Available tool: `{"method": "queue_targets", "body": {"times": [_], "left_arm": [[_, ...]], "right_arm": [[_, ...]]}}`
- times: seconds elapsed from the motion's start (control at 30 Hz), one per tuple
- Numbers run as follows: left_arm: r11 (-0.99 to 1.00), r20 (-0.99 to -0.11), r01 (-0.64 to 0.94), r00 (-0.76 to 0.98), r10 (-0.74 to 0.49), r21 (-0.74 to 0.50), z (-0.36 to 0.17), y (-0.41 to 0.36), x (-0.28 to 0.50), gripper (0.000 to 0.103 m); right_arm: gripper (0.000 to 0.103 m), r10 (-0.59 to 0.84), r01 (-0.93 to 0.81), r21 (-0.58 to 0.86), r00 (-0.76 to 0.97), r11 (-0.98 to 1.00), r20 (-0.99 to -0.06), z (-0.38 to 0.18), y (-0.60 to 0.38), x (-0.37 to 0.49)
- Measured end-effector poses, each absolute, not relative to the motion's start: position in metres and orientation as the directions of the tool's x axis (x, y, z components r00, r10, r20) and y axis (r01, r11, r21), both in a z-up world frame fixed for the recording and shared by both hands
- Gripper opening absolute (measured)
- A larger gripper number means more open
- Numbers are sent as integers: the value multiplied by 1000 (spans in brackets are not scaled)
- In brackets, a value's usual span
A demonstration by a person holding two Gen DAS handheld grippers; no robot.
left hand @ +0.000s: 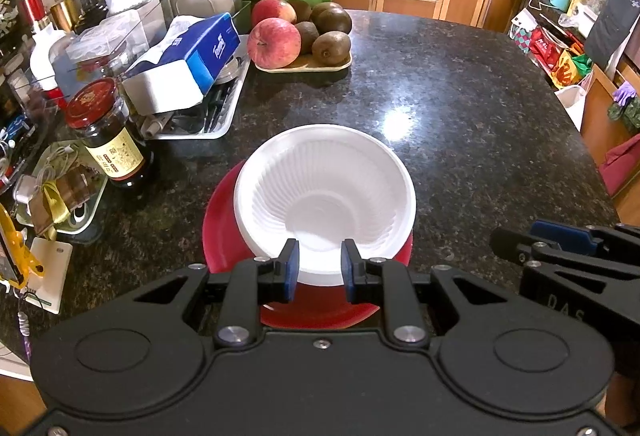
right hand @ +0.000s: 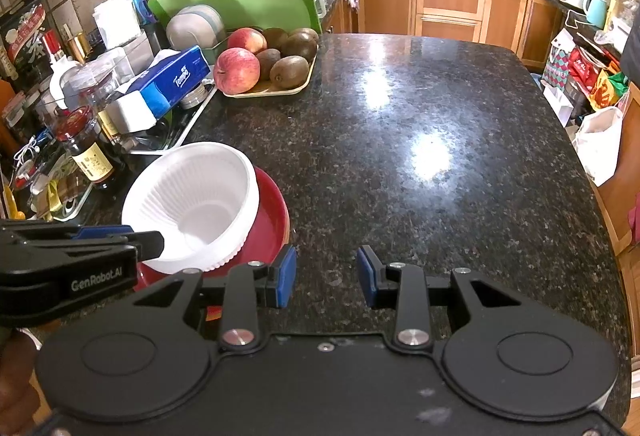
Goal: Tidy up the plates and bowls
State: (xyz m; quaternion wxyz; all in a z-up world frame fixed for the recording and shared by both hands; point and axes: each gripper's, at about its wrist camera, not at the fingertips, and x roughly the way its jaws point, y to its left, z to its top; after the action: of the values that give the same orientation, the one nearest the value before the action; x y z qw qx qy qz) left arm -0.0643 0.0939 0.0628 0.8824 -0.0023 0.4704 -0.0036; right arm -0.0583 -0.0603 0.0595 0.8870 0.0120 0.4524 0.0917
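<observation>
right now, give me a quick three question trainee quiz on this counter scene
1. True or false: the white bowl sits on the red plate.
2. Which fruit shares the tray with the kiwis? A) apples B) bananas C) oranges
3. What lies between the right gripper's jaws?

Key:
1. True
2. A
3. Nothing, only bare countertop shows in the gap

two apples (left hand: 273, 42), four kiwis (left hand: 331, 47), one white bowl (left hand: 324, 191), one red plate (left hand: 224, 232)
</observation>
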Motion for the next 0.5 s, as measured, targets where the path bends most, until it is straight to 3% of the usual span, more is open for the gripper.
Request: {"method": "queue_targets", "body": {"times": [0.5], "left_arm": [[1000,-838,-2,546,-1,-3,61,92,-59,29]], "right_arm": [[36,181,-162,106,567,981,-804,58,-60,-50]]}}
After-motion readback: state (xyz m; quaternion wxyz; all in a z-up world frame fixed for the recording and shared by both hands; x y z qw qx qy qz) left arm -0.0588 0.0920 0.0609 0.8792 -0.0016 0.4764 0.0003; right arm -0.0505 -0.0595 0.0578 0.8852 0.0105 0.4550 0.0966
